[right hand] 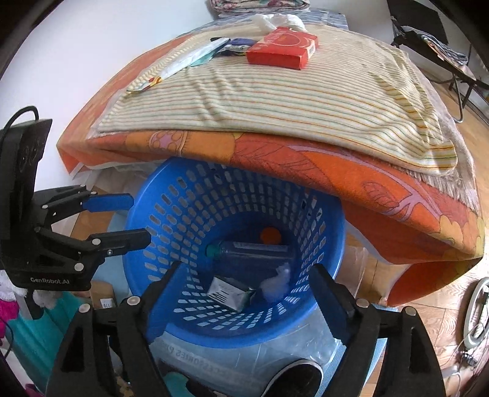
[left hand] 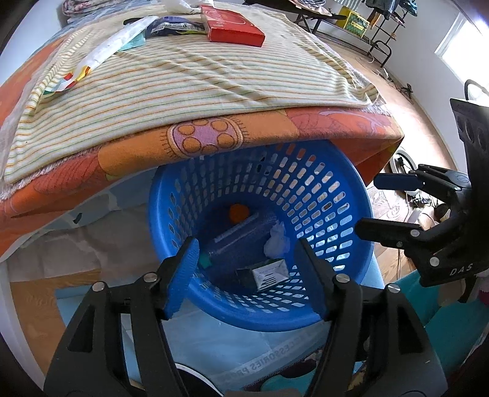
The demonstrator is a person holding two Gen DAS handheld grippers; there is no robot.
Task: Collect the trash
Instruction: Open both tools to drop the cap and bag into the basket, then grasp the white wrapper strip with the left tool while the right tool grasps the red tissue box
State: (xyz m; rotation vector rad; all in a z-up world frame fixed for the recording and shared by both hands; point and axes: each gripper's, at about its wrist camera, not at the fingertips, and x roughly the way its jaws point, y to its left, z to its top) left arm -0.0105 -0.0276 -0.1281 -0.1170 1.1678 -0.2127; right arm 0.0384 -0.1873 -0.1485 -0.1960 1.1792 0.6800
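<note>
The blue basket (left hand: 351, 195) stood on the floor, its far rim tucked under the edge of the table's orange cloth (left hand: 305, 125). Inside it lay a plastic bottle (right hand: 253, 249) with a teal cap, a small dark carton (right hand: 232, 293), a crumpled white wad (right hand: 276, 281) and an orange round piece (right hand: 270, 235), all loose on the bottom.

Both grippers hung over the near rim, pointing steeply down into the basket. The left gripper (left hand: 247, 262) had its jaws apart with nothing between them; the carton and wad showed far below the gap. The right gripper (right hand: 244, 293) also stood wide apart and empty. Each appeared at the side of the other's view, just beside the basket rim.

More trash remained on the table, on a striped towel (right hand: 290, 97) spread over the orange cloth: a red box (right hand: 281, 49), a dark blue packet (right hand: 235, 45), a long white wrapper (right hand: 183, 62) and a white crumpled bag (right hand: 278, 20) at the far end.
</note>
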